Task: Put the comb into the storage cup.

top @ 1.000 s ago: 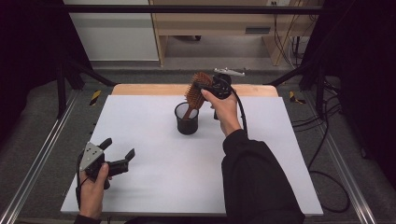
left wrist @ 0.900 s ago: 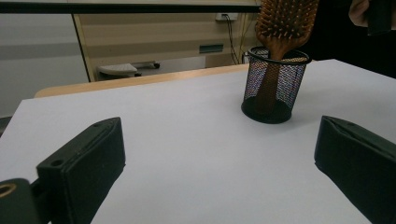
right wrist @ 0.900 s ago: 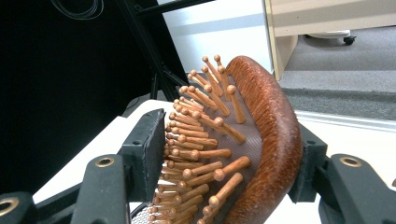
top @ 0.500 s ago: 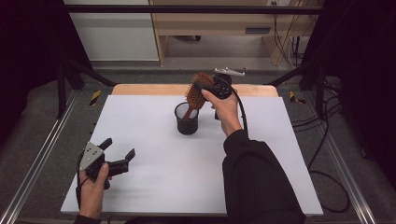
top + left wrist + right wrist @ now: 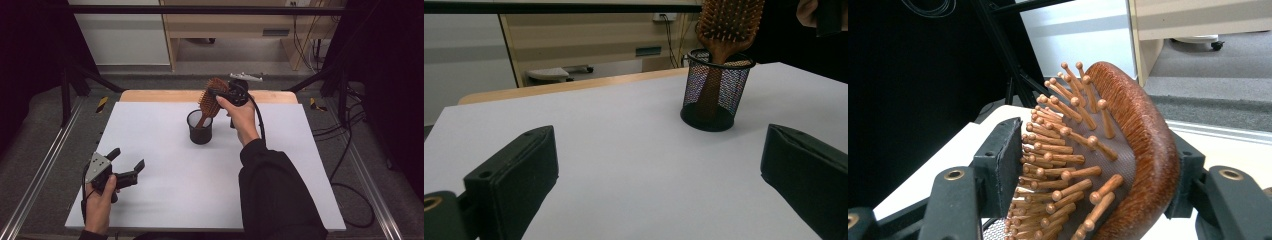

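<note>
Two handheld grippers, one wooden hairbrush, one black mesh cup and one white table appear here. The right gripper (image 5: pixel 216 95), held above the far middle of the table, has its two jaws partly apart around the head of the hairbrush (image 5: pixel 210 102); in the right gripper view the jaws have just been opening, and the brush head (image 5: pixel 1108 165) sits between them, the left pad against the tips of the wooden bristles and the right pad behind the rounded wooden back, though whether the pads press firmly cannot be told. The brush stands tilted with its handle down inside the mesh cup (image 5: pixel 200 127), its bristled head rising above the rim. The cup stands upright on the white table (image 5: pixel 150 125), toward the far middle. The left gripper (image 5: pixel 127 167) rests low near the table's near left corner, well apart from the cup, in the person's left hand (image 5: pixel 97 205). Its jaws stand wide apart with nothing between them, and in the left gripper view the cup (image 5: pixel 716 92) and brush (image 5: pixel 726 25) show beyond them.
</note>
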`<action>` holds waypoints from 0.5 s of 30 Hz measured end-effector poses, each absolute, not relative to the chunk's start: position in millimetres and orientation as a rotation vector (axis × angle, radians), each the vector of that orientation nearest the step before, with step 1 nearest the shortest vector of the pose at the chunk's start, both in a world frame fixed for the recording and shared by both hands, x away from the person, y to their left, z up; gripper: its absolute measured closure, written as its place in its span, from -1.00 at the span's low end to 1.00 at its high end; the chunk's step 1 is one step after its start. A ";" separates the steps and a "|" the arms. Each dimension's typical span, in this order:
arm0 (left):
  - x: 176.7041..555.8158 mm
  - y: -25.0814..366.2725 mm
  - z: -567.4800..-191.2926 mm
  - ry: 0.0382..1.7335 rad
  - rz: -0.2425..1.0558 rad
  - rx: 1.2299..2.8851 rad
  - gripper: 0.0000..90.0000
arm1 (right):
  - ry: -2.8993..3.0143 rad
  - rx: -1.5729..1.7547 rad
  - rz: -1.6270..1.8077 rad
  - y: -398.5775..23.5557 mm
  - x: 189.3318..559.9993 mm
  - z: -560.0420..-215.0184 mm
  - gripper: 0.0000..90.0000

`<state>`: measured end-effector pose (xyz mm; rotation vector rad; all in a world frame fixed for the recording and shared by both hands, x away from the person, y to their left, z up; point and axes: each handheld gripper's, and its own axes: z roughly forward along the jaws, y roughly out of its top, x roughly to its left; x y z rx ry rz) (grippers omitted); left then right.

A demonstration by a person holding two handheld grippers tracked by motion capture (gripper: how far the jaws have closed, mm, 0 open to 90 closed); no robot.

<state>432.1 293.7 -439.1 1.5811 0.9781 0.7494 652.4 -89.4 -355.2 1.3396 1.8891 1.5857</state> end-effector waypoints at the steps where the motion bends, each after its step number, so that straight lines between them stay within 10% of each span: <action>1: 432.0 293.6 -439.1 0.978 0.749 1.581 -0.95 | 1.889 1.339 1.584 -89.4 652.5 -355.2 -0.17; 15: 432.1 294.1 -438.8 0.977 0.750 1.580 -0.95 | 1.887 1.342 1.581 -89.9 653.0 -355.7 -0.21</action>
